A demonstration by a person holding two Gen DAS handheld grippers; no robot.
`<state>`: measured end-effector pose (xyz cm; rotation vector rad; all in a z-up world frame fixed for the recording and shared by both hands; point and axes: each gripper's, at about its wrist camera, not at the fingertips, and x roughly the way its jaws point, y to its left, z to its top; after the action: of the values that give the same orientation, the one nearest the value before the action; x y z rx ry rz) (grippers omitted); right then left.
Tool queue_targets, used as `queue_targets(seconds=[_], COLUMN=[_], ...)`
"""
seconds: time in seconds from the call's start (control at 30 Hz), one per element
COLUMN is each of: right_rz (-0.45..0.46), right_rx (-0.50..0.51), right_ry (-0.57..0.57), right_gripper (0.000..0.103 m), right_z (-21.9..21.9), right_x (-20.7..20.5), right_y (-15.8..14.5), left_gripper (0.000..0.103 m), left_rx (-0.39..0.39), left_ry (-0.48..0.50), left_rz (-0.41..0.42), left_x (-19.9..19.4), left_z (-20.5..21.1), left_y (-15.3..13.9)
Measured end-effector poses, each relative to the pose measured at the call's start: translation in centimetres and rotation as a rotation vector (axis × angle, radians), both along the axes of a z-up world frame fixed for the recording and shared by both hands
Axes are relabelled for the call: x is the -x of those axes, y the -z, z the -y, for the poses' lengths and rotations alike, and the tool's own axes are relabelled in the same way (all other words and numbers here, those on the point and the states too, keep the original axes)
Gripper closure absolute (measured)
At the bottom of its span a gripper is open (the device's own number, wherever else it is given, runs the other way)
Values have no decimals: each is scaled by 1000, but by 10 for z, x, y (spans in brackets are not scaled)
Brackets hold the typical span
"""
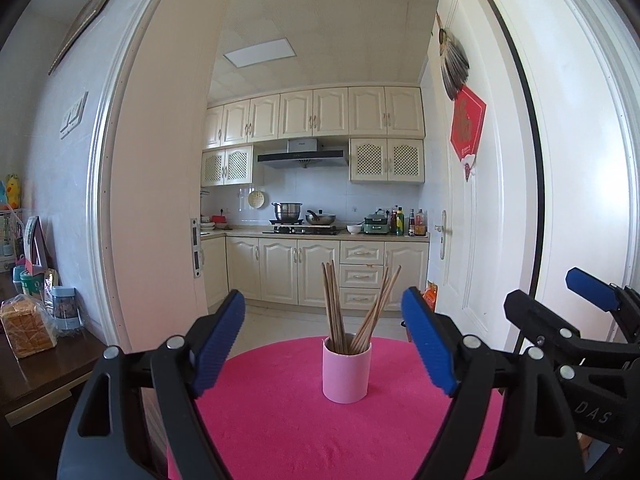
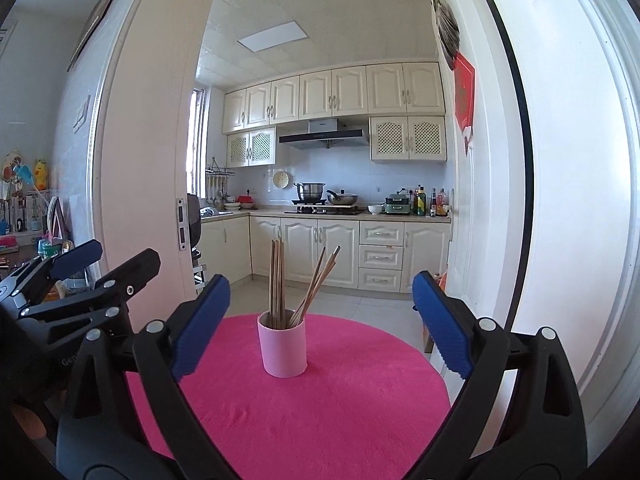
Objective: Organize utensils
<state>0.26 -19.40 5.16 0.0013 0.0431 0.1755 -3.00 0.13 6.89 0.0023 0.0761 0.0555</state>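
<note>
A pink cup (image 1: 346, 369) stands upright on a round pink table (image 1: 280, 420). Several wooden chopsticks (image 1: 335, 308) stand in it, leaning left and right. My left gripper (image 1: 324, 320) is open and empty, held short of the cup with the cup between its blue pads. The right gripper shows at the right edge of the left wrist view (image 1: 560, 304). In the right wrist view the same cup (image 2: 282, 349) with chopsticks (image 2: 277, 280) stands on the table (image 2: 320, 408). My right gripper (image 2: 320, 300) is open and empty, short of the cup. The left gripper shows at the left edge (image 2: 116, 264).
A dark wooden side table (image 1: 48, 368) at the left holds a bag of bread (image 1: 26, 330) and jars (image 1: 66, 308). Behind the table an open doorway leads into a kitchen with cream cabinets (image 1: 320, 268). A white door (image 1: 480, 200) stands at the right.
</note>
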Motion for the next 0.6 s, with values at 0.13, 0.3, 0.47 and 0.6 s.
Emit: queue_targets(seconds=[0.13, 0.3, 0.47, 0.6], right_rz=[5, 6, 7, 7], right_rx=[4, 5, 8, 6], right_ry=[3, 3, 7, 8], right_gripper=[12, 12, 12, 12], right_z=[0, -1, -2, -2], right_x=[3, 4, 4, 4], right_y=[-2, -3, -3, -3], left_gripper=[24, 24, 24, 24], left_rx=[6, 3, 3, -1], left_ry=[6, 2, 5, 4], left_rz=[2, 7, 6, 9], left_x=[1, 2, 2, 0], left_z=[-1, 0, 0, 2], left_y=[0, -2, -1, -2])
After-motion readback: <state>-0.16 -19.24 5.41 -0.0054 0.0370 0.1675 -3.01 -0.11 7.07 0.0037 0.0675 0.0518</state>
